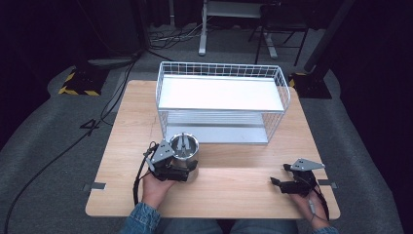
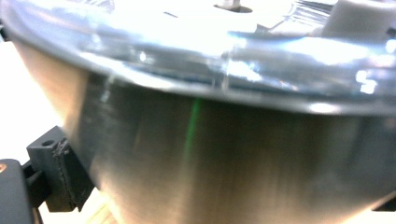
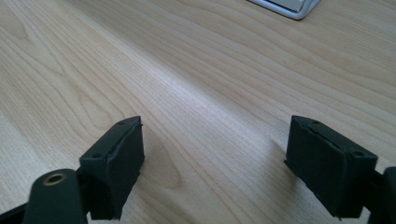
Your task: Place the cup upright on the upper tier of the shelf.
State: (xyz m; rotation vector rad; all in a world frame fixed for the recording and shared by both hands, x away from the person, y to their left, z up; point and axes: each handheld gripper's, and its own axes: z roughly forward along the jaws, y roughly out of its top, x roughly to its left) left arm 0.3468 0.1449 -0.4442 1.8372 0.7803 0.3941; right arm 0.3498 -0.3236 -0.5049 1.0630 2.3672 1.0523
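Observation:
A shiny steel pot (image 1: 183,146) stands on the wooden table (image 1: 234,192), just in front of the white wire rack (image 1: 221,92), with a grey object inside that I cannot make out. My left gripper (image 1: 187,165) reaches it from the near side. In the left gripper view the pot's wall (image 2: 224,168) sits between the jaws, and the left pad (image 2: 63,175) lies against it. My right gripper (image 1: 278,174) rests low over the table at the front right, pointing left. Its jaws stand apart (image 3: 215,135) with bare wood between them.
The wire rack has two flat white shelves and takes up the far half of the table; a corner of its base (image 3: 289,7) shows in the right gripper view. Cables and stand legs lie on the floor beyond the table.

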